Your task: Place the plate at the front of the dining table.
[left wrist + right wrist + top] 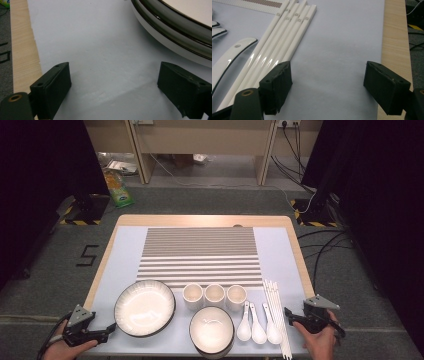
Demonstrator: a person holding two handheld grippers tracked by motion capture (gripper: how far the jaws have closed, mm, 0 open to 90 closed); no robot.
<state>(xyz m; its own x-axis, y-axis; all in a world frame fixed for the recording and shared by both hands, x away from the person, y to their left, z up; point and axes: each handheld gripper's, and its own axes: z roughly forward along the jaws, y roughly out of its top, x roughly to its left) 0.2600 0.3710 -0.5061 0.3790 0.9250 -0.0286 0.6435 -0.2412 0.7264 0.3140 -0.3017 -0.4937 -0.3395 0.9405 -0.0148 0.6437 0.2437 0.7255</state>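
My left gripper (109, 327) rests at the table's front left corner, jaws wide apart with only bare mat between them (113, 77). Just to its right lies a large white plate (144, 307) with a dark rim (175, 32). At the front right corner my right gripper (289, 313) is open too, with nothing between its jaws (328, 75). A bundle of white chopsticks (277, 317) lies just left of it, running past its left jaw (287, 37). Three white spoons (258, 324) lie beside the chopsticks, and one spoon handle (232, 57) shows in the right gripper view.
Three white cups (215, 295) stand in a row mid-table, with a dark-rimmed bowl (211, 330) in front of them. A striped placemat (200, 255) covers the back of the pale blue mat (272, 250). The wooden table edge (395, 45) runs just right of my right gripper.
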